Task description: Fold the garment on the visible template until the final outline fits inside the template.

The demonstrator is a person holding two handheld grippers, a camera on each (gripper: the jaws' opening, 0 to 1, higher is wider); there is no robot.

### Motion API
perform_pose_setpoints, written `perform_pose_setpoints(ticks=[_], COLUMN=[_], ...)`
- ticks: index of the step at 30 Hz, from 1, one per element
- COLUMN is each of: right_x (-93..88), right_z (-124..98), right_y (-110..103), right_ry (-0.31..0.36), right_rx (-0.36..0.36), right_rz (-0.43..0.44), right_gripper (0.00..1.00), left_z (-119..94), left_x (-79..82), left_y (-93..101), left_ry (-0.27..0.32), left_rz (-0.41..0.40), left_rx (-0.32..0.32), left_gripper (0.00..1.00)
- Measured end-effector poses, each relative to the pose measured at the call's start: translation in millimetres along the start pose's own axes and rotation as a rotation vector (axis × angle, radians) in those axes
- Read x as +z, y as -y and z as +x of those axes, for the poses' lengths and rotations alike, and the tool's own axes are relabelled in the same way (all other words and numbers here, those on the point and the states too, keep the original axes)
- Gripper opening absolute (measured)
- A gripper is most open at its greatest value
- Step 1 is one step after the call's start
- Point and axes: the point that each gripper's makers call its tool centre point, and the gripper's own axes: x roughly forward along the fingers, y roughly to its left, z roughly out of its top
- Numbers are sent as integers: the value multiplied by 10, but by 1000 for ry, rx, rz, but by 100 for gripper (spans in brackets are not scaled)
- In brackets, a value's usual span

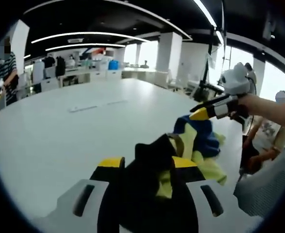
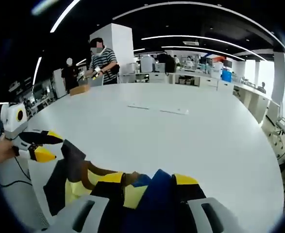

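Right, nearest first. In the left gripper view my left gripper (image 1: 147,167) sits at bottom centre w/ its jaws pinched down on a dark bunch of the garment (image 1: 200,141); black cloth pokes up between the yellow tips, so it's closed on fabric, no gap I can see. In the right gripper view my right gripper (image 2: 149,182) is likewise clamped, a blue-and-yellow fold squeezed between its jaws at bottom centre.

The garment (image 2: 84,177) itself is blue, yellow and black/brown, crumpled in a heap on the near edge of the white table (image 2: 181,141), strung between both grippers. In the left gripper view, the other gripper comes in from the right, yellow tip on the blue part.

Handling, as I judge it: light, soft, floppy, no stiffness at all, so it'll sag and bunch wherever it isn't held. Not fragile. Looks a bit slick, so a thin pinch could slip. Best grips are prob. hems or corners, single layer, not mid-bunch as now.

Further out, mid-table, thin pale strips (image 2: 157,109) lie flat; poss. template marks, can't tell. Beyond that, a person in a striped top (image 2: 102,60) stands at upper left, desks behind.
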Motion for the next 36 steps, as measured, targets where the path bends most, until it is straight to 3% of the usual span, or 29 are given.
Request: perform_pose_setpoints(ticks=[7,12,17,20,27,33,36], right_x=[-94,-200,-269,-289,-285,-164,-113], right_z=[159,201,207,193,166,8,-100], right_y=[20,101,169,201,218,207,233], right_ry=[-64,-111,-136,-143,-136,-97,-80], right_rx=[-46,-85,-104,-114,-121,-105,-103], right_rz=[-27,-59,-39,-18,1,11,0], right_gripper=[25,15,7,0,0,0,0], left_z=[85,127,143,150,133,34,-29], left_x=[-41,-130,-153,-150,-144,8,54], left_y=[-1,-12,-34,-26,-20,30,57], left_ry=[-13,-52,-59,-61,-63,-11,-7], left_rz=[-7,-40,-45,-44,-79,-80,-36], left_rx=[-17,-42,-48,-59,-76,-73,-51], left_gripper=[27,6,0,0,0,0,0])
